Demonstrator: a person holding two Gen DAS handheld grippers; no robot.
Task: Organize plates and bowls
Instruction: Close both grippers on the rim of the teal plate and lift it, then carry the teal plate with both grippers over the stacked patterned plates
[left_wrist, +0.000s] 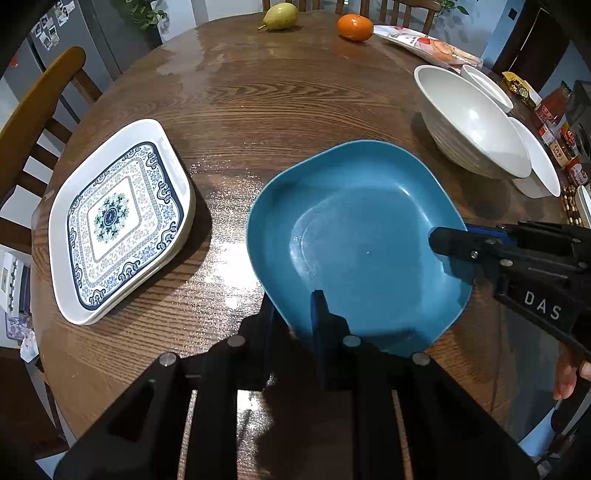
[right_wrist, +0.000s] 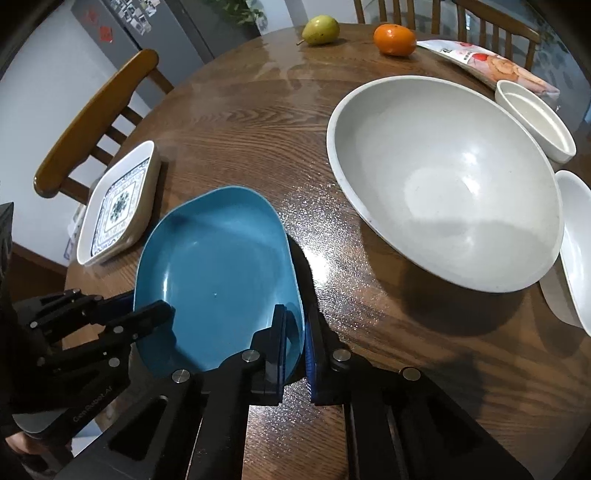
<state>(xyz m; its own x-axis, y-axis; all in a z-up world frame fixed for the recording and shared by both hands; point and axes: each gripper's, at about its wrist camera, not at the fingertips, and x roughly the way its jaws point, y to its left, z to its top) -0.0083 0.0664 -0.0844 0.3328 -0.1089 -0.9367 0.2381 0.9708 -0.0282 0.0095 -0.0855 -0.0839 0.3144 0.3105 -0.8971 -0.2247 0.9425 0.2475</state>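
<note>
Nearest the left wrist camera, the left gripper (left_wrist: 295, 314) pinches the near rim of the blue plate (left_wrist: 354, 236), one blue-padded finger over the inside, the other under the edge. The right gripper (right_wrist: 295, 332) does the same on its own side of the rim, its fingers clamped across the plate's wall at about 6 o'clock in the right wrist view; from the left camera it enters at 3 o'clock, one black finger lying inside the dish.

The blue plate is a squarish dish with rounded corners, a raised lip and a glossy teal glaze that catches a pale reflection in its well (a tiny white speck sits near its middle). It is above or on the wooden table (left_wrist: 288, 110); whether it touches the wood I cannot tell.

At 9 o'clock of the left view lies a stack of white square plates (left_wrist: 118, 221) with a blue-and-white floral medallion pattern, well apart from the blue one. At 2 o'clock stands a large white bowl (right_wrist: 443, 184), with smaller white dishes (right_wrist: 535, 122) just beside it.

Farthest, near 12 o'clock, rest a pear (left_wrist: 280, 16), an orange (left_wrist: 354, 26) and a printed packet (left_wrist: 428, 46).
</note>
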